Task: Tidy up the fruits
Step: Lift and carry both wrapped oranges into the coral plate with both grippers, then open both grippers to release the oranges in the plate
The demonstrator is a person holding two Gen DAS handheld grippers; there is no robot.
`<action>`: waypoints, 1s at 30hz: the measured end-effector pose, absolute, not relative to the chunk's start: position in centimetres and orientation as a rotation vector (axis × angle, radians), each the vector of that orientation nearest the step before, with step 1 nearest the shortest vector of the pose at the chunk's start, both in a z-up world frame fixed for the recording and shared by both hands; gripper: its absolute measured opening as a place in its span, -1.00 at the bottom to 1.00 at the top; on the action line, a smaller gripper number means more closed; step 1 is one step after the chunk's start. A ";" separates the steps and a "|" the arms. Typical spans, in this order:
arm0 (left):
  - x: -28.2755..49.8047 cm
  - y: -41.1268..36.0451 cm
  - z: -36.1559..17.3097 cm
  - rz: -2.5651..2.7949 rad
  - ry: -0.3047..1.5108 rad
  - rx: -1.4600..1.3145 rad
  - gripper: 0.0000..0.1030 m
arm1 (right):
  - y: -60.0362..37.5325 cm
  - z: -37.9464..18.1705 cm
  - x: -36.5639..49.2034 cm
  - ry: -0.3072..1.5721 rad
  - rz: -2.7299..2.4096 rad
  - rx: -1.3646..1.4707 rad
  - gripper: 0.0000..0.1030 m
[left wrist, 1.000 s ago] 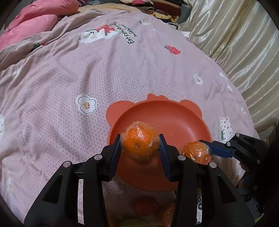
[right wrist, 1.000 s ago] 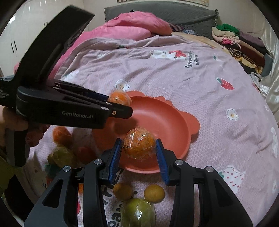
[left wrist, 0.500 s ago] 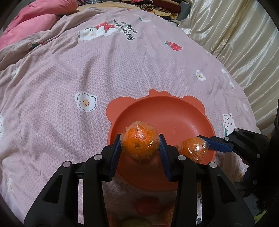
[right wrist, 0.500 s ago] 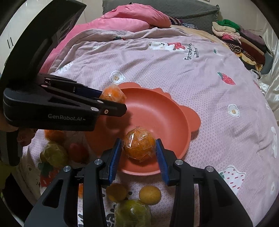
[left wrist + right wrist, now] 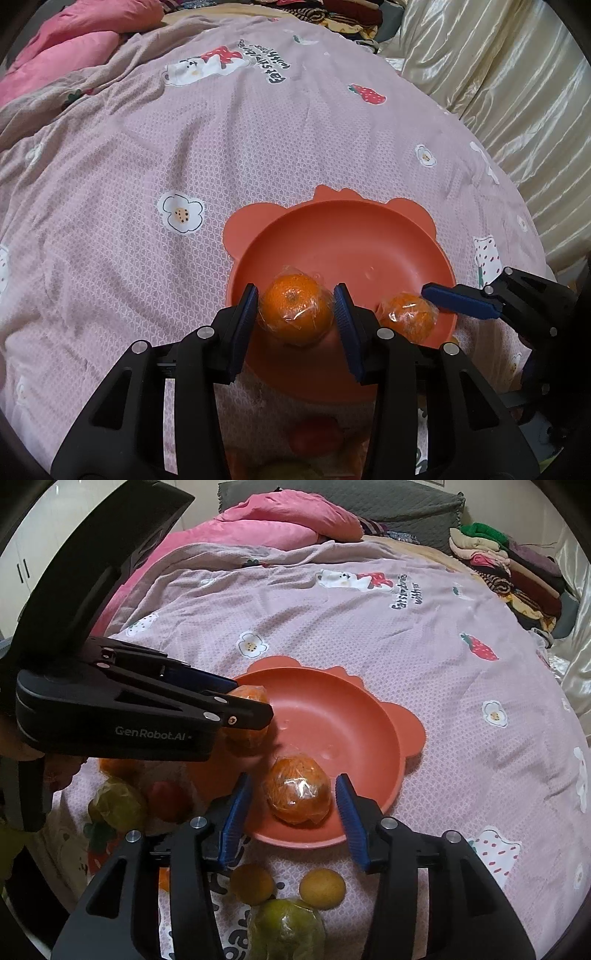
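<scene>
A coral bowl with bear ears (image 5: 332,206) (image 5: 391,738) sits on the pink bedspread. My left gripper (image 5: 295,288) is shut on a plastic-wrapped orange (image 5: 295,314) just above the bowl's near-left rim; the right wrist view shows this left gripper (image 5: 258,709) and its orange (image 5: 247,701). My right gripper (image 5: 293,777) has its jaws opening. A second wrapped orange (image 5: 297,794) rests inside the bowl between them, with a gap at each blue pad. In the left wrist view that orange (image 5: 408,314) lies beside the right gripper's blue finger (image 5: 458,299).
Loose fruit lies in front of the bowl: a green wrapped one (image 5: 286,926), two small yellow ones (image 5: 253,884) (image 5: 322,888), plus a green (image 5: 118,805) and a red one (image 5: 170,799) at the left. Pink pillows (image 5: 280,528) and folded clothes (image 5: 513,565) lie behind.
The right gripper's jaws have spread apart and let go of their orange, which now sits in the bowl. The left gripper still holds its orange in the same place.
</scene>
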State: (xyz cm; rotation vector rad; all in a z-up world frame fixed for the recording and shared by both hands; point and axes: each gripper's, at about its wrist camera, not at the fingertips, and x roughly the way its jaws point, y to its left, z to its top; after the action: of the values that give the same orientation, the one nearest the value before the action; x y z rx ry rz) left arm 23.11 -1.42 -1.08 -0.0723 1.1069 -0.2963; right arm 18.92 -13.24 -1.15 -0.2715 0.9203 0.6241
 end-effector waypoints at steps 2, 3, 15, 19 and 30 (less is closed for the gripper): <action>23.1 -1.4 -1.0 -0.296 1.105 -0.074 -0.35 | -13.4 -0.8 18.8 0.912 0.626 -0.264 -0.06; 23.1 -1.4 -1.0 -0.296 1.105 -0.074 -0.35 | -13.5 -0.7 18.7 0.906 0.623 -0.263 -0.03; 22.1 -0.6 0.9 -0.275 1.043 -0.082 -0.13 | -14.6 0.4 17.4 0.872 0.617 -0.224 0.24; 21.5 -0.1 1.6 -0.260 1.016 -0.087 0.01 | -15.2 0.8 17.0 0.858 0.613 -0.203 0.34; 19.2 1.7 3.8 -0.208 0.942 -0.103 0.52 | -16.1 1.7 15.8 0.825 0.593 -0.170 0.56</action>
State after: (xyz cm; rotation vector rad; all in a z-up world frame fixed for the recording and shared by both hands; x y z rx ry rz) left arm 19.19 1.69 3.82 -0.1034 0.9421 -0.2082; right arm 15.79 -16.11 1.73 -0.1699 0.8248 0.5931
